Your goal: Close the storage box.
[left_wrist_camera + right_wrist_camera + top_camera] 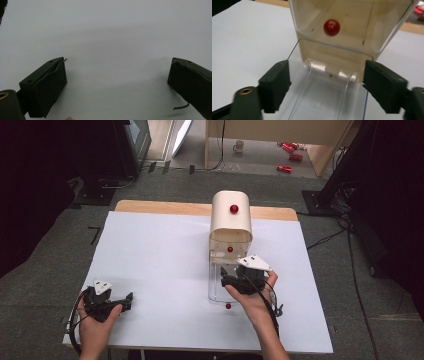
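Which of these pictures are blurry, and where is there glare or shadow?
High view: sharp on the white table, dark at both side edges. Left gripper view: soft shadow bands on the table between the open left gripper jaws. Right gripper view: the right gripper is smeared at bottom left, the red knob is slightly soft, and the clear drawer shows bright glints.

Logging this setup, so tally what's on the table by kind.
Cream cabinet: 1
Clear drawers: 2
Red knobs: 3
Left gripper, right gripper: 2
Total: 8
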### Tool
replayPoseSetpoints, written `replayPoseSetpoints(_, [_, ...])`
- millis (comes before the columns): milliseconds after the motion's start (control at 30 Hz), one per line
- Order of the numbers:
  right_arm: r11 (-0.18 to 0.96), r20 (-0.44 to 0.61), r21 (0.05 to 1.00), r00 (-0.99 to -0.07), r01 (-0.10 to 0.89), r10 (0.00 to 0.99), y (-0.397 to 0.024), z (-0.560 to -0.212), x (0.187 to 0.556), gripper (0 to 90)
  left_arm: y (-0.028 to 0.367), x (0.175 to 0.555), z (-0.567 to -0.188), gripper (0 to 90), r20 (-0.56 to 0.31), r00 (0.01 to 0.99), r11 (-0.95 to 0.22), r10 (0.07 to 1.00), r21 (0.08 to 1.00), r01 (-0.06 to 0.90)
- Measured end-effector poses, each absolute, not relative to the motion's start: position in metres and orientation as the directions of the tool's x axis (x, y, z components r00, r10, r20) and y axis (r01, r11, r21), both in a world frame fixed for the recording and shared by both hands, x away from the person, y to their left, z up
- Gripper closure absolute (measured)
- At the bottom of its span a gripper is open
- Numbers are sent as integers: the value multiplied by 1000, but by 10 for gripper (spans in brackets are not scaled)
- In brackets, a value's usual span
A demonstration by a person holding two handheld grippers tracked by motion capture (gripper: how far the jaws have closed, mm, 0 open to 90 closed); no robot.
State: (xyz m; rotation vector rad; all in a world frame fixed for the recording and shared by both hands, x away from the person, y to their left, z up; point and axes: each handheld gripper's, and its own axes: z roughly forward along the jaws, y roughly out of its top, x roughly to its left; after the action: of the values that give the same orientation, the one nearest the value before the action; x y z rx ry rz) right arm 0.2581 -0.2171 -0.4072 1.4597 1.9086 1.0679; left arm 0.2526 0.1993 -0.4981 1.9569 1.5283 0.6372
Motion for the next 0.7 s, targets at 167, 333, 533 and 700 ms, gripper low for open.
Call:
replayPoseSetpoints(167, [107, 79, 822, -299, 559, 951, -217, -408, 243, 115, 199, 253, -498, 19, 23, 233, -184, 972, 689, 701])
replayPoseSetpoints(333, [80, 119, 820, -307, 566, 944, -221, -412, 228, 48, 199, 253, -498, 19, 22, 233, -183, 972, 690, 700])
replayPoseSetpoints(533, [109, 114, 814, -341, 571, 933, -223, -421, 209, 0, 199, 253, -498, 19, 22, 233, -184, 972, 690, 700])
replayPoseSetpoints(700, [83, 120, 817, -309, 571, 943, -226, -430, 189, 0, 199, 252, -498, 19, 23, 234, -185, 972, 689, 701])
